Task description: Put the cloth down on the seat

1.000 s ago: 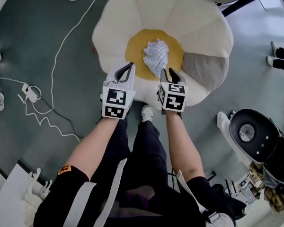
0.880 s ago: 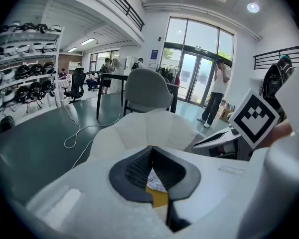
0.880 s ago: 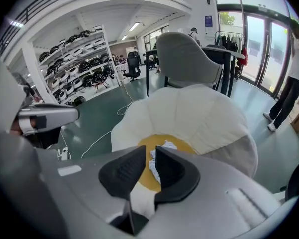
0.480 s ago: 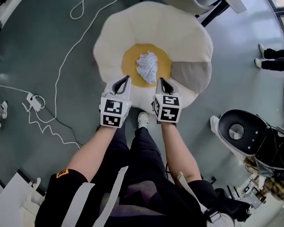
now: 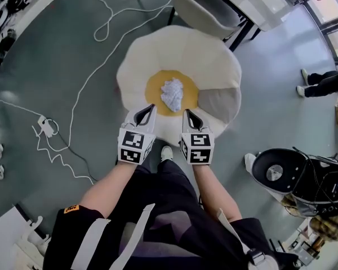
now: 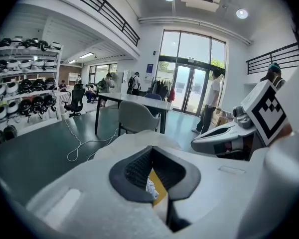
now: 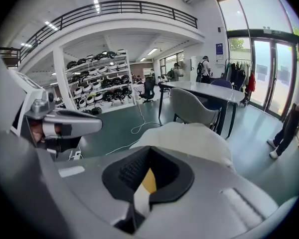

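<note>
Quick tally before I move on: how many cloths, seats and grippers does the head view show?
cloth: 1
seat: 1
grippers: 2 (left gripper, right gripper)
Total: 4

One petal-shaped seat (image 5: pixel 180 46). One crumpled cloth (image 5: pixel 172 93) on seat's yellow centre. Two tools at seat's near edge: left tool (image 5: pixel 146 113), right tool (image 5: pixel 190 117). One grey chair (image 5: pixel 205 10), one table (image 5: pixel 253 1) beyond seat. White cable (image 5: pixel 90 77) left of seat, strand count unclear.
</note>
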Motion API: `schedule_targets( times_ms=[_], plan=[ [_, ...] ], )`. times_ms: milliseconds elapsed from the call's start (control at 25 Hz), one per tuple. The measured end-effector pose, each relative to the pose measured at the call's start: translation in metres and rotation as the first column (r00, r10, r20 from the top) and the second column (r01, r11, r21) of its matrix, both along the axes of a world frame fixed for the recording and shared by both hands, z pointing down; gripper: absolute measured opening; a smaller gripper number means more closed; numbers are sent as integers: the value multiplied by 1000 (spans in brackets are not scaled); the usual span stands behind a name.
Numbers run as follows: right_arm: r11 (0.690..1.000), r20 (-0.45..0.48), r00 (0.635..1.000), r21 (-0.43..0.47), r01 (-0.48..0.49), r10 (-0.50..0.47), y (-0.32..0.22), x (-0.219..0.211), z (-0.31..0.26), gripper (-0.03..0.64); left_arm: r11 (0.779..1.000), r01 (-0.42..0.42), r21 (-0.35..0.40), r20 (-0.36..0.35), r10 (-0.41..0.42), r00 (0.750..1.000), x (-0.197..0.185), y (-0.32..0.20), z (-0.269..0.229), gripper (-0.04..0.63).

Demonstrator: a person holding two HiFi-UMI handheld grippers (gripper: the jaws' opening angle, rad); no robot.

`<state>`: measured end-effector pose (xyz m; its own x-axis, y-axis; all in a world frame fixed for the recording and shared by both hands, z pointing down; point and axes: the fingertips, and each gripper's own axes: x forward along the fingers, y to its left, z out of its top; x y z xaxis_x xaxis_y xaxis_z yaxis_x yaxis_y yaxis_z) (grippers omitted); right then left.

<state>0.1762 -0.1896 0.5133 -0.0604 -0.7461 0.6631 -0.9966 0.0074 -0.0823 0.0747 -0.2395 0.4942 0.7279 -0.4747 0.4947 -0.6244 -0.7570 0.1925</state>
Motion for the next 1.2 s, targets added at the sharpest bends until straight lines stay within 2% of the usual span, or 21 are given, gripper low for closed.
schedule_targets(
  times_ms=[400,520,600,680,1040,1200],
  plan=[
    [988,5,993,99,118,-119,48,-5,-59,0,995,91,27,-68,-89,994,4,60,-57,3],
    [986,61,990,120,117,-124,66,-12,-75,0,994,105,36,-84,-101,991,-3,79,-75,3],
    [986,118,986,136,98,-114,77,-19,-90,0,993,111,40,-91,-107,990,-12,89,-90,3],
    [982,139,984,168,89,-113,80,-28,-108,0,992,117,57,-107,-110,988,-22,92,-110,3],
    [961,88,988,257,101,-127,87,-76,-152,0,993,73,93,-125,-61,990,-80,105,-150,3],
    [968,88,992,242,68,-91,94,-107,-147,0,994,42,97,-122,-30,992,-112,108,-150,3]
  ],
)
